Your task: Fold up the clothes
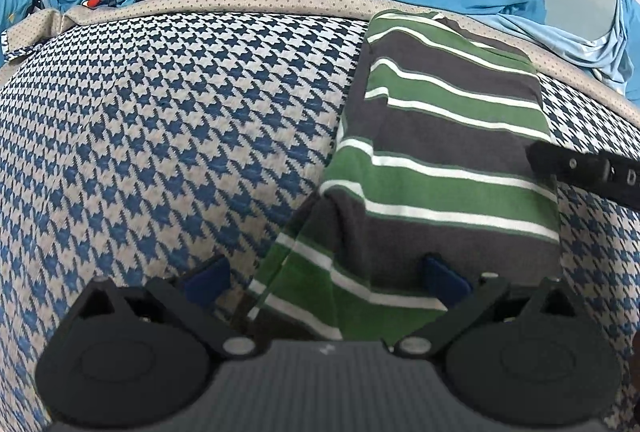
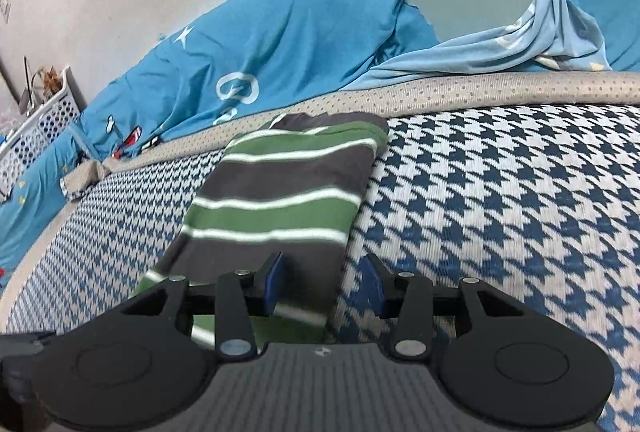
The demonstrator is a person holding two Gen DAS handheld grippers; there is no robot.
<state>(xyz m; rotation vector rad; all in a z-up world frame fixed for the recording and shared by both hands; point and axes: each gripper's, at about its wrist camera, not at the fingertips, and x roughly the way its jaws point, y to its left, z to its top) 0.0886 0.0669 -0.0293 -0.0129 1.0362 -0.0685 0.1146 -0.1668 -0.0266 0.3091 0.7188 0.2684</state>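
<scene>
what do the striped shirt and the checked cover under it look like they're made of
Striped shirt: soft matte knit, probably cotton jersey; it drapes and creases limply. Houndstooth cover: thicker woven or knitted fabric, matte, with visible coarse texture in the pattern. Exact fibres can't be told.

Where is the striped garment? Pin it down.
The striped garment lies folded lengthwise on the houndstooth cover, its far end reaching the dotted border before the blue bedding, in both wrist views.

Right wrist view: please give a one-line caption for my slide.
Open right gripper over the near edge of a folded green-and-grey striped garment on a houndstooth mat.
</scene>
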